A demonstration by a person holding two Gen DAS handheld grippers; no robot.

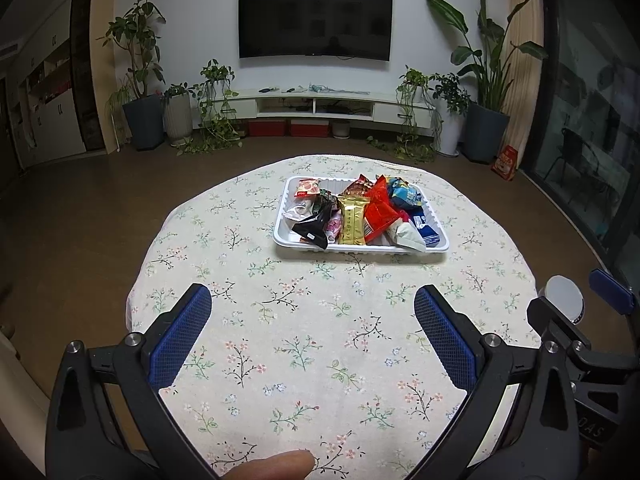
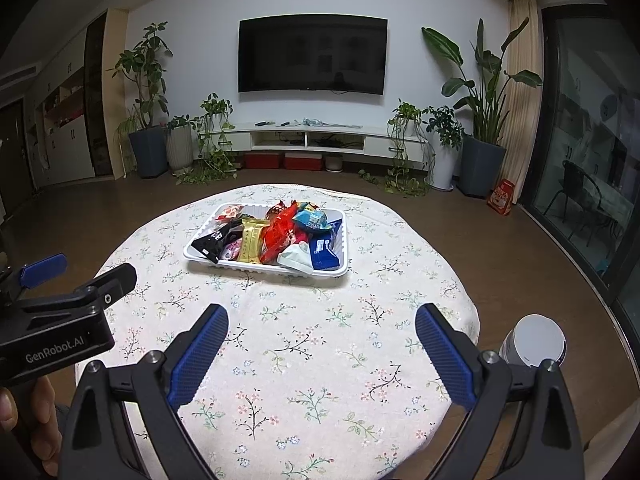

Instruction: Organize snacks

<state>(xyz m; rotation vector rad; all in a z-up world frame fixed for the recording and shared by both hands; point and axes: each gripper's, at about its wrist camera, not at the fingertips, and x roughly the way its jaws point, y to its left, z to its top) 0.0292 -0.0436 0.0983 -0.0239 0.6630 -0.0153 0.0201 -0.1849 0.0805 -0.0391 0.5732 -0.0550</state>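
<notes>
I see my right gripper with its blue pads spread wide, nothing between them, over the floral tablecloth. Well ahead of the jaws sits the white tray heaped with snack packets. The left gripper shows off to their left.

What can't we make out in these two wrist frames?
- Snacks low in the white tray: buried under the gold packet and red packet, both views.
- Packet print: too small.
- White cylinder: base hidden by the right claw.
- Near table edge: covered by the left claw.
</notes>
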